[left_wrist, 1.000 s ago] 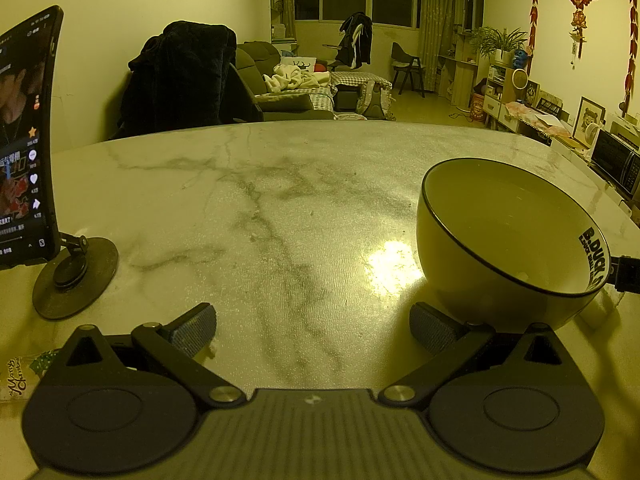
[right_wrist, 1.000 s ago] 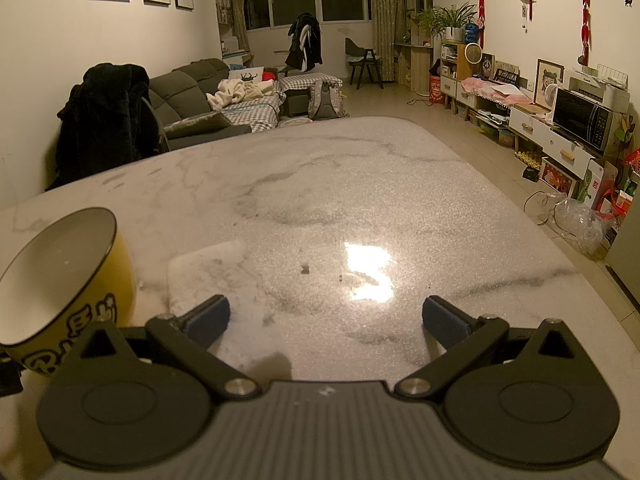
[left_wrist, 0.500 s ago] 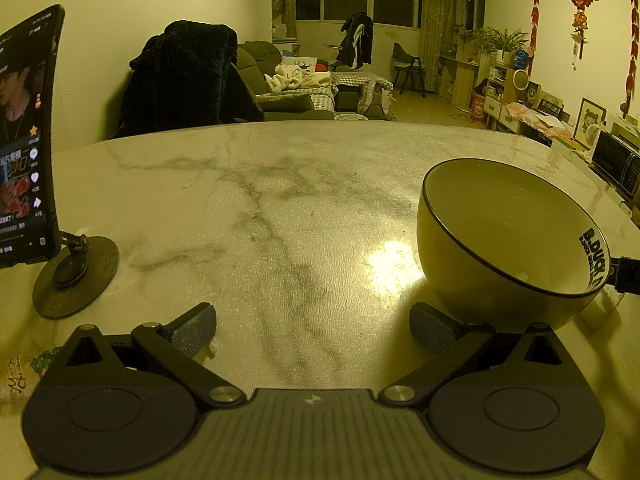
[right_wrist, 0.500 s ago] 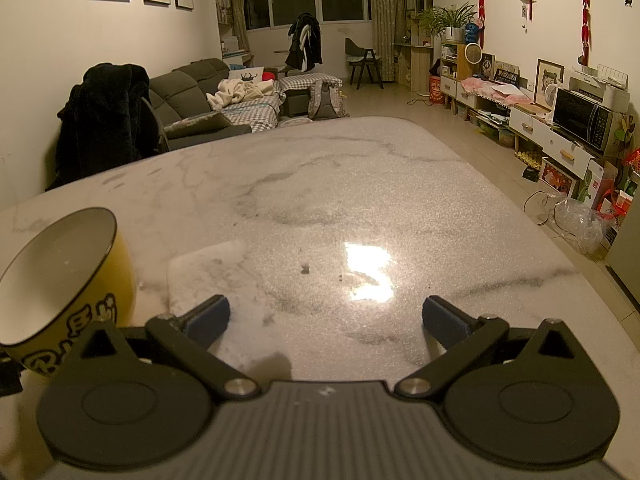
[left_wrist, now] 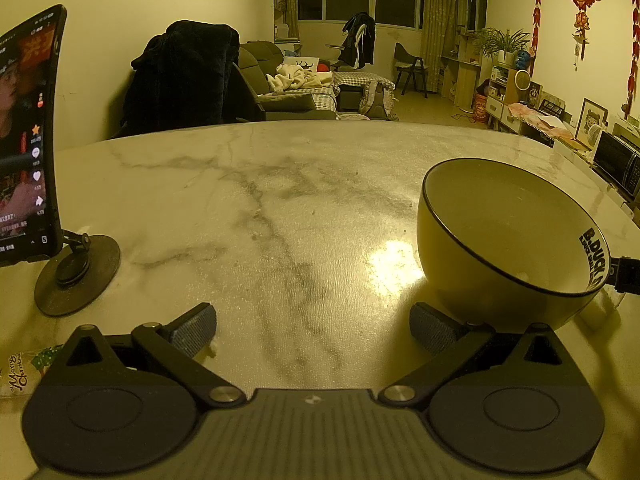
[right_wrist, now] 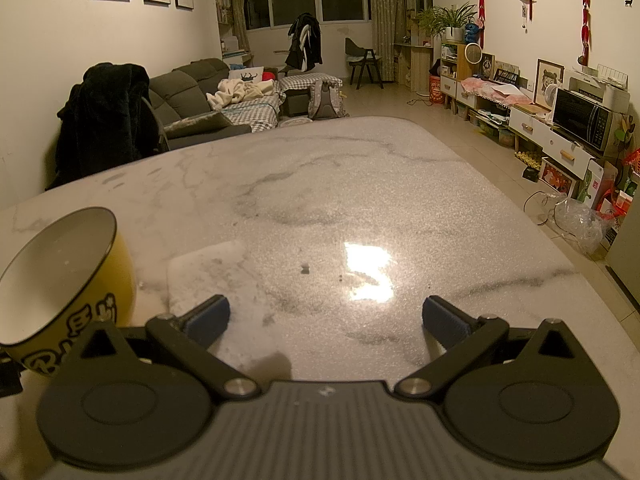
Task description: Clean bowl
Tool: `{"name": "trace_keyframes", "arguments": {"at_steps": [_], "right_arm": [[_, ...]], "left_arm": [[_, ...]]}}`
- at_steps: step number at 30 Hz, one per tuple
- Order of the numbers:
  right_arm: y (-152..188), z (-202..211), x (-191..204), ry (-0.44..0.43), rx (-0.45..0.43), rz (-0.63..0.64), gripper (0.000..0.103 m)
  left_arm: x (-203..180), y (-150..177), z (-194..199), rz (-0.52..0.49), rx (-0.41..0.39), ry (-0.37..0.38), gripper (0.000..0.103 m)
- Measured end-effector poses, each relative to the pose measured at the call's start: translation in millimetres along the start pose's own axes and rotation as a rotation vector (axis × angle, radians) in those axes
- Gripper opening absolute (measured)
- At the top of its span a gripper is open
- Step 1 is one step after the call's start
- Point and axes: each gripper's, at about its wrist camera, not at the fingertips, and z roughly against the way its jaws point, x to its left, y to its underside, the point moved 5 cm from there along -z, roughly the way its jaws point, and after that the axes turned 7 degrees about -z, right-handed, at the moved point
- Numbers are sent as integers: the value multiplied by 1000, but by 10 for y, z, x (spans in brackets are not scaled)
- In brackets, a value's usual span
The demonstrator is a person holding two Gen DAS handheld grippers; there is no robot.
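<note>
Bowl point(left_wrist: 500, 240) tilts on table point(left_wrist: 280, 208), mouth toward left gripper point(left_wrist: 312, 330).

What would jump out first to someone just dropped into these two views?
The yellow bowl with a black rim, sitting on the marble table between the two open grippers, right of the left gripper and left of the right gripper. Next, the lit phone on its round stand at the left view's far left, then the lamp glare on the tabletop.
</note>
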Motion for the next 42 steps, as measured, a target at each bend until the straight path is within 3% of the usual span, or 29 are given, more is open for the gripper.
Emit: {"name": "trace_keyframes", "arguments": {"at_steps": [42], "right_arm": [[6, 20, 49, 0, 0, 1, 103]], "left_arm": [[-7, 1, 6, 0, 0, -1, 103]]}}
